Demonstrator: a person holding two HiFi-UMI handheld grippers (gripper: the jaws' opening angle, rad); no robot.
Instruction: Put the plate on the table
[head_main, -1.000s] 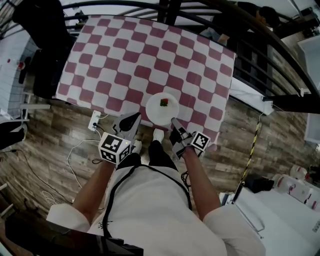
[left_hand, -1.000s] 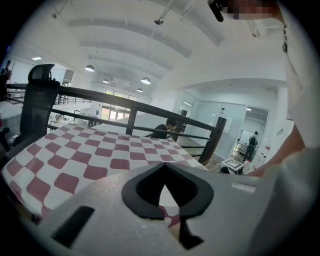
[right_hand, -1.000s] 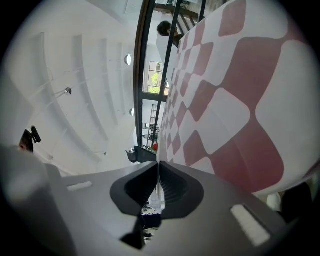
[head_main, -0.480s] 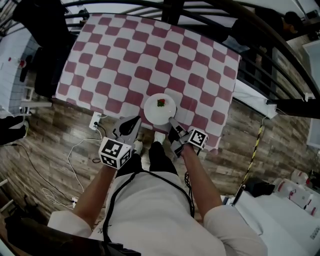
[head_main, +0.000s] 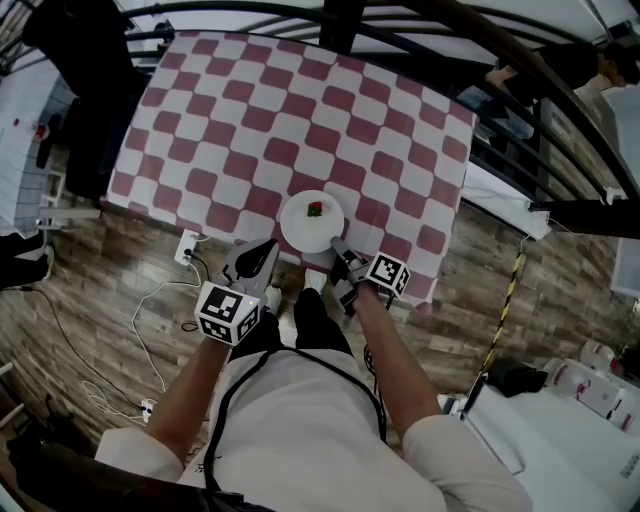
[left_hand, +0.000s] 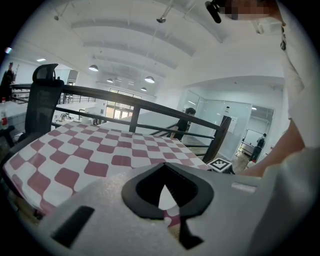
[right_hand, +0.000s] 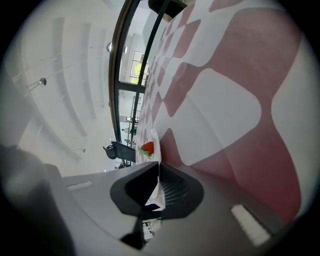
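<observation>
Jaws of right gripper (head_main: 340, 248) tight on plate (head_main: 299, 231) rim; of left gripper (head_main: 268, 248) together, empty

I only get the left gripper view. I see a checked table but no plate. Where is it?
Observer: In the head view, the plate is over the near edge of the table.
Operator: Who's holding it?
Observer: The right tool is shut on the plate's near rim.
Operator: Is anything on it?
Observer: Yes, one strawberry, near the middle.
</observation>
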